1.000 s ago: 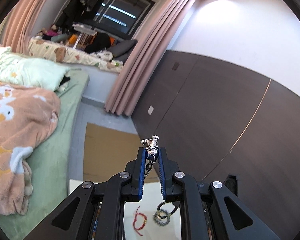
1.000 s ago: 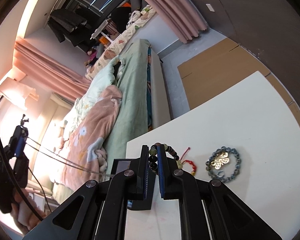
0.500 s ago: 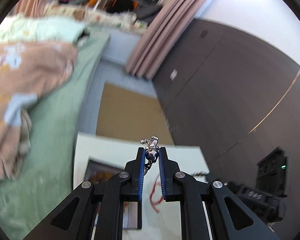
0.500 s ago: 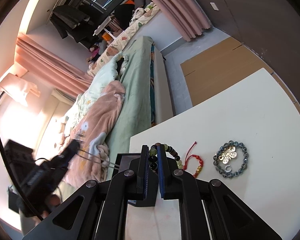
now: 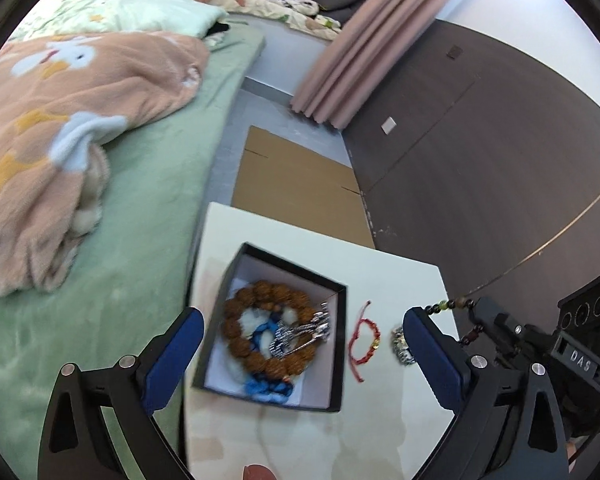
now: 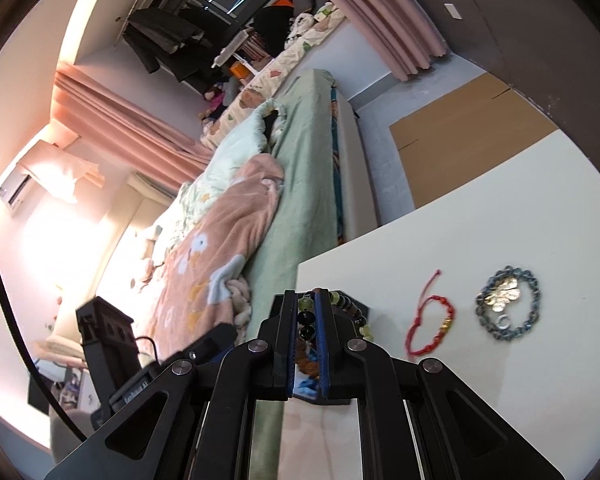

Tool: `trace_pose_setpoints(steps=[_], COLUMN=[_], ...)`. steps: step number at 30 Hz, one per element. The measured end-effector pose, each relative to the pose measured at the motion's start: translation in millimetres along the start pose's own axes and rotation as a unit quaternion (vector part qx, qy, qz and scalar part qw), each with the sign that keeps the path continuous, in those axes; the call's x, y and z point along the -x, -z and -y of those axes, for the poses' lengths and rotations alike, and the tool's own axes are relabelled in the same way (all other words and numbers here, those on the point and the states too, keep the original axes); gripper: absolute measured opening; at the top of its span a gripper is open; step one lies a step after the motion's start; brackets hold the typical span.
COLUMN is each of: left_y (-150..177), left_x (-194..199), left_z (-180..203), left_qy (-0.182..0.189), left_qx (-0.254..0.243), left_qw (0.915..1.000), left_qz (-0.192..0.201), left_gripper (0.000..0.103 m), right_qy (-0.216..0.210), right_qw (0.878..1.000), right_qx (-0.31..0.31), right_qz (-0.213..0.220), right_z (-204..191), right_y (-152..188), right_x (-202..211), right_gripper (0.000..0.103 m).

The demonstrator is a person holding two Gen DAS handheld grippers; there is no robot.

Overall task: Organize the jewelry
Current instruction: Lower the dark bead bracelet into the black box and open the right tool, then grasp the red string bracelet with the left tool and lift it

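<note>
One white table (image 5: 380, 272) fills our lower view, with a green bed (image 5: 148, 184) at nine o'clock, cardboard (image 5: 296, 184) on the floor at twelve, and a dark wall at three. We count one black box (image 5: 336, 344) holding a brown bead bracelet (image 5: 240, 340) and a silver chain (image 5: 300, 336); two bracelets lie loose, red (image 5: 364, 340) and grey-blue (image 6: 504, 308). Our left gripper (image 5: 300, 344) is opening wide, gripping nothing; our right gripper (image 6: 307, 316) pinches a dark bead strand (image 6: 306, 318).
</note>
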State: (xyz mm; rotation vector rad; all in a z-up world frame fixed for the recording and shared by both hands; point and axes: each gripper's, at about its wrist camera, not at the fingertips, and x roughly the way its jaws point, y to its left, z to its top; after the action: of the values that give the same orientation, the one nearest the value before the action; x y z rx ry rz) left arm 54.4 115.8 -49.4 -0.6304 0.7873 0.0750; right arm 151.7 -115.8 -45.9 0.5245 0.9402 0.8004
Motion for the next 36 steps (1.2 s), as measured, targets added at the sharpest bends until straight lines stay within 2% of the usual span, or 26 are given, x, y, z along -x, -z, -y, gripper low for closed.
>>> trace_pose_setpoints(steps=[8,15,16,18,19,23,27,32,36], left_y=[-12,-19,-20,-21,-22,-22,-21,-18,-15], left_x=[26,36,37,40,40,44,48,42,32], left_z=[-15,-24,-26,-29,-31,-31,-19,-10,2], left_qy=[0.001,0.006,0.005,0.003,0.003,0.014,0.007,0.019,0.012], left_qx=[0.017,0.018,0.018,0.020,0.022,0.030,0.009,0.004,-0.002], left_qw=[0.9986,0.9974,0.9970,0.9964,0.9961,0.9952,0.9944,0.9951,0.9963], left_qz=[0.049,0.070,0.075,0.082,0.085,0.093,0.105,0.097,0.085], left_gripper=[0.101,0.103,0.103,0.103,0.103,0.103,0.103,0.103,0.103], right_qy=[-0.037,-0.033,-0.032,-0.024,-0.017,0.005,0.027,0.047,0.069], right_qw=[0.999,0.999,0.999,0.999,1.000,1.000,0.999,0.998,0.997], right_qx=[0.013,0.024,0.023,0.010,-0.001,-0.026,-0.034,-0.036,-0.033], right_qz=[0.017,0.010,-0.003,-0.026,-0.022,-0.007,0.004,0.019,0.024], right_z=[-25,-39,-38,-32,-28,-12,0,12,21], right_y=[6,10,10,10,11,9,5,-2,-6], right_x=[-14,-41,-47,-56,-55,-42,-23,5,23], right_gripper=[0.010,0.011,0.017,0.058,0.063,0.064,0.064,0.065,0.065])
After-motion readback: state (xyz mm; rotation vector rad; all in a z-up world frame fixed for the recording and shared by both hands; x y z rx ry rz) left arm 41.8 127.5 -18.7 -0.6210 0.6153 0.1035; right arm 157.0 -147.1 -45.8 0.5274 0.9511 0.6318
